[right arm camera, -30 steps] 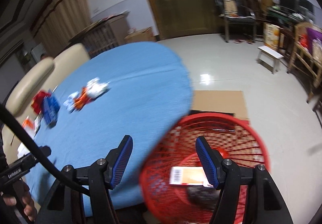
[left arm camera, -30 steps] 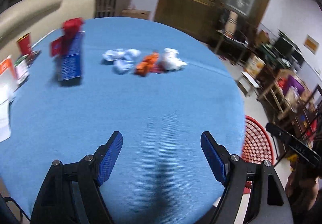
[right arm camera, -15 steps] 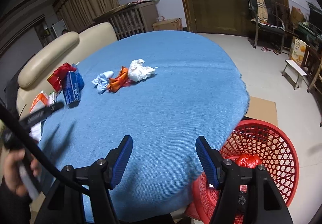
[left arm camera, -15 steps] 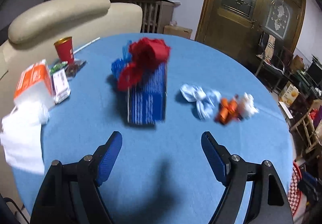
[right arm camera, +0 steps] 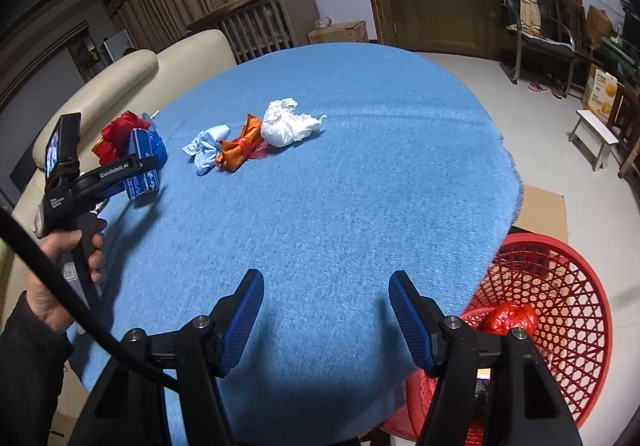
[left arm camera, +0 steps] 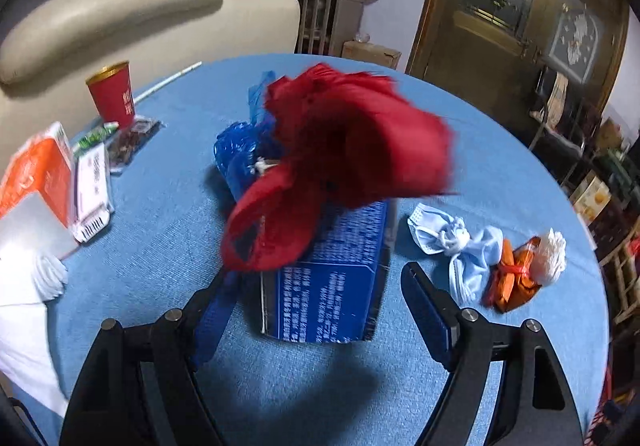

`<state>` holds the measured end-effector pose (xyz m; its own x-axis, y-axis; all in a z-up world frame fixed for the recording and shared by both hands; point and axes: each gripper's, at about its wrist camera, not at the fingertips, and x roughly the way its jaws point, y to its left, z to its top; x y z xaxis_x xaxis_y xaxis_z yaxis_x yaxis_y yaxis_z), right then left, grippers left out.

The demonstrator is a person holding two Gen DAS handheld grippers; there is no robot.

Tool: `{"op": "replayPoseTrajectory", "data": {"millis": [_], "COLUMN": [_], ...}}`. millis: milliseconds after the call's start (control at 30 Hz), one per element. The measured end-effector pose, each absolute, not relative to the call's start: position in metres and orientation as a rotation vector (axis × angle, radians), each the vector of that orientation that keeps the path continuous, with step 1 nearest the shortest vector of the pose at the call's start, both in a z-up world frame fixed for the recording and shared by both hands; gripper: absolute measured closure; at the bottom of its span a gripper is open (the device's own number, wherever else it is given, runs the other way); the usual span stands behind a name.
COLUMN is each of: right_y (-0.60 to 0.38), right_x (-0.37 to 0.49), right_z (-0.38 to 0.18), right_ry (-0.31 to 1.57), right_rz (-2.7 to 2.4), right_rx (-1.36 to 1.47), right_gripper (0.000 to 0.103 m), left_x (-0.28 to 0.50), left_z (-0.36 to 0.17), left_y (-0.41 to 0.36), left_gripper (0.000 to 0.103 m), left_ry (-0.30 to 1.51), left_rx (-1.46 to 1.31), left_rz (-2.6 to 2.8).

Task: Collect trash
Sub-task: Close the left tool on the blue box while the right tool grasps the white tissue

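A blue box [left arm camera: 332,286] lies on the blue tablecloth [left arm camera: 160,238] with a crumpled red bag [left arm camera: 340,161] on top and a blue plastic bag [left arm camera: 236,153] behind it. My left gripper [left arm camera: 320,310] is open, its fingers on either side of the box's near end. To the right lie a light blue face mask [left arm camera: 460,246], an orange wrapper [left arm camera: 512,278] and a white tissue wad [left arm camera: 552,250]. My right gripper [right arm camera: 326,314] is open and empty above the table's near edge, beside the red basket [right arm camera: 560,286]. The box [right arm camera: 142,161] and my left gripper [right arm camera: 136,175] also show in the right wrist view.
A red paper cup [left arm camera: 114,93], an orange tissue pack [left arm camera: 36,173], a white packet [left arm camera: 90,193] and white paper [left arm camera: 24,326] sit at the table's left. A beige sofa [left arm camera: 120,17] stands behind. The basket holds a red bag [right arm camera: 510,318]. Chairs and a stool [right arm camera: 596,137] stand at the right.
My left gripper has swung left and moved in on the blue box, which now lies between its fingers. My right gripper has risen from the basket and faces the table.
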<state>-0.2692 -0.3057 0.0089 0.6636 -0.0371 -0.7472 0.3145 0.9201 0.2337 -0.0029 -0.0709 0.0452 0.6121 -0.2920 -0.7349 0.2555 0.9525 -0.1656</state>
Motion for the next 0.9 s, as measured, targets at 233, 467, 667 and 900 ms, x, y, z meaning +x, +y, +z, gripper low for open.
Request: {"op": "replayPoseTrajectory", "data": {"millis": [233, 467, 667, 900], "right_y": [-0.298, -0.292, -0.311, -0.333], "right_x": [-0.241, -0.194, -0.13, -0.075], "right_z": [0.004, 0.014, 0.023, 0.004], "right_ry": [0.844, 0.799, 0.758, 0.802], "right_rz": [-0.165, -0.122, -0.135, -0.161], "right_rx": [0.348, 0.32, 0.36, 0.461], "right_gripper": [0.034, 0.034, 0.034, 0.035], "left_x": [-0.013, -0.056, -0.083, -0.091], "left_z": [0.043, 0.049, 0.049, 0.047], "left_y": [-0.062, -0.053, -0.042, -0.033], "left_gripper": [0.045, 0.045, 0.045, 0.045], "left_ry": [0.864, 0.872, 0.893, 0.908], "left_rx": [-0.034, 0.0, -0.009, -0.028], "left_rz": [-0.325, -0.342, -0.364, -0.361]}}
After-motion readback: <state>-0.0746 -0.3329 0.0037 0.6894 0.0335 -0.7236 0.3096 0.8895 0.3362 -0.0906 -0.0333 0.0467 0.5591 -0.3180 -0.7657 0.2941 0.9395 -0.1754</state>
